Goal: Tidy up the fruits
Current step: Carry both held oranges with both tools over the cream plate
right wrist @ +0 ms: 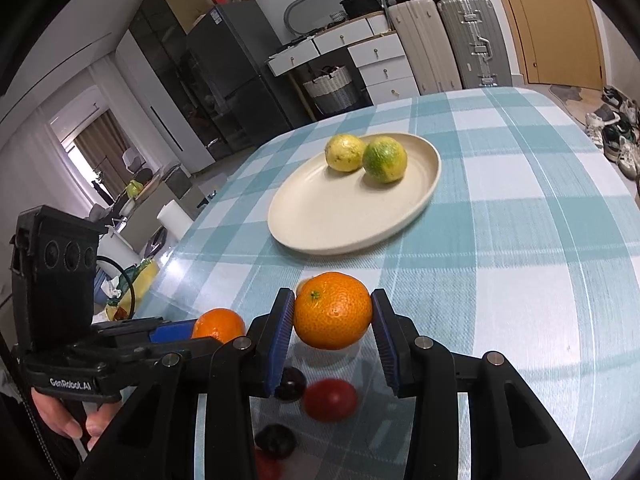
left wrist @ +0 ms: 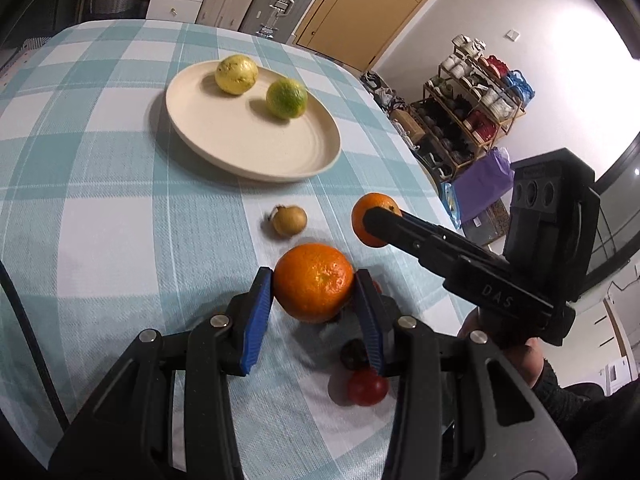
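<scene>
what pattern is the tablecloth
Teal and white checks on the tablecloth, clearest in the right wrist view.

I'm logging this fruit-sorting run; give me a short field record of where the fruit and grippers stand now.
plate: cream, holds a yellow fruit and a green fruit
left gripper: shut on an orange
right gripper: shut on a second orange
tablecloth: brown fruit, red fruit, dark fruit loose on it
</scene>
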A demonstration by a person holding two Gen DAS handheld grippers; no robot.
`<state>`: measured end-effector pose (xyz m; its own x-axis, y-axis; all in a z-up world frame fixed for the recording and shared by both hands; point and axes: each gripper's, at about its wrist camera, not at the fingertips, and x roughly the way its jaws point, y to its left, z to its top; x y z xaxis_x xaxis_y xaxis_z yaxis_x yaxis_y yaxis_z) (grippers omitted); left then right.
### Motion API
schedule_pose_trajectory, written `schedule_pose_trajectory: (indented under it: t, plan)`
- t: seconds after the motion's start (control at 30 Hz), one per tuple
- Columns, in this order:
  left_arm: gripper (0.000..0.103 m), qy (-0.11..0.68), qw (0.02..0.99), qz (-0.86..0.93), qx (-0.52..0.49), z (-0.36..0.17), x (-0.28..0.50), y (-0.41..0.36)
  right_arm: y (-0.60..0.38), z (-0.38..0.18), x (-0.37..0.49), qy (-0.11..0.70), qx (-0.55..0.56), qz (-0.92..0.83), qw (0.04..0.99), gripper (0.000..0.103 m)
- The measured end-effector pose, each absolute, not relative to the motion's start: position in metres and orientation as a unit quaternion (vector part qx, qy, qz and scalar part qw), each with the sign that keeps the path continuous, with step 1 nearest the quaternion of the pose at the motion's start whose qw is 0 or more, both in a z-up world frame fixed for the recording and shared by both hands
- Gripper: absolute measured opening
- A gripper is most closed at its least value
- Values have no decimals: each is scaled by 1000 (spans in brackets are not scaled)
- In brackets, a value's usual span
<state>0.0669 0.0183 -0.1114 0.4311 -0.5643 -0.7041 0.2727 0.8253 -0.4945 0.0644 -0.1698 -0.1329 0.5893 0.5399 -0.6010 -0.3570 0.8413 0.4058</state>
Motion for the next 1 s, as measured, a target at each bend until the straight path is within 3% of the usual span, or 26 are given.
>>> schedule_pose_trajectory:
  t: [0.5,1.0]
  plan:
    - [38,458,841,-223,-180,-89,149,43,-161,-116,112,354,110,270,889,40]
    - [38,472,846,-174,-174,-98,237,52,-138,-98,194,340,75,263,900,40]
